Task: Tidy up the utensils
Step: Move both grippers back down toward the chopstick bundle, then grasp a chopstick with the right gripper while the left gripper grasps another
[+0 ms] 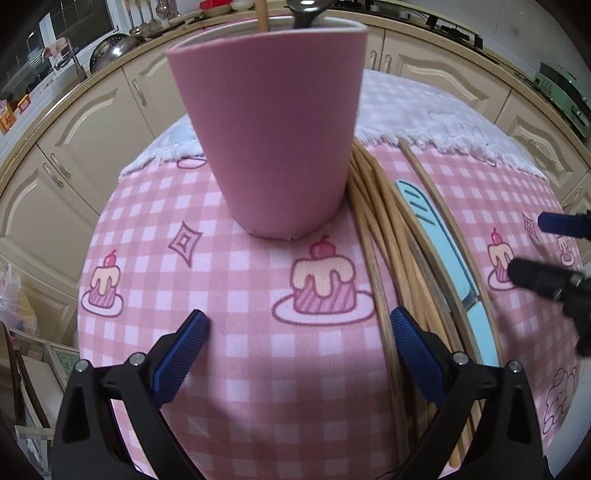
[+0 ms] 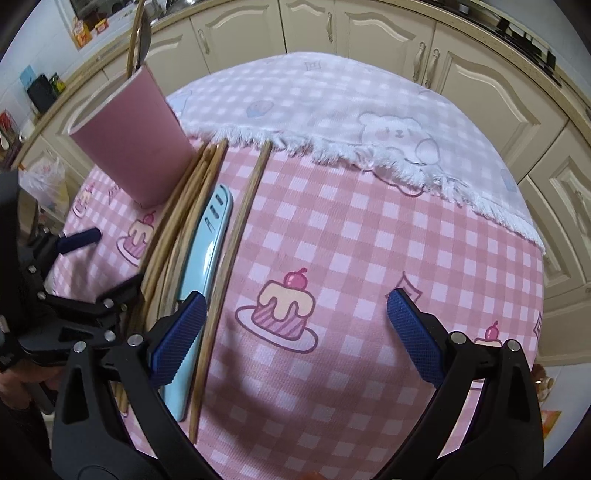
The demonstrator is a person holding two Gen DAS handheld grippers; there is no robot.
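A pink cup (image 1: 273, 133) stands on the checked tablecloth and holds a wooden stick (image 1: 263, 14) and a dark utensil (image 1: 304, 13). It also shows in the right wrist view (image 2: 129, 147). Several wooden chopsticks (image 1: 373, 229) and a light blue knife (image 1: 439, 240) lie on the cloth right of the cup; they also show in the right wrist view, chopsticks (image 2: 236, 236) and knife (image 2: 207, 251). My left gripper (image 1: 297, 325) is open and empty, just in front of the cup. My right gripper (image 2: 295, 310) is open and empty, above the cloth with its left finger over the knife.
The table (image 2: 369, 229) carries a pink checked cloth with cake prints and a white fringed cloth (image 2: 369, 110) at the far side. Cream kitchen cabinets (image 2: 480, 74) ring the table. A plastic bag (image 2: 44, 181) sits at the left.
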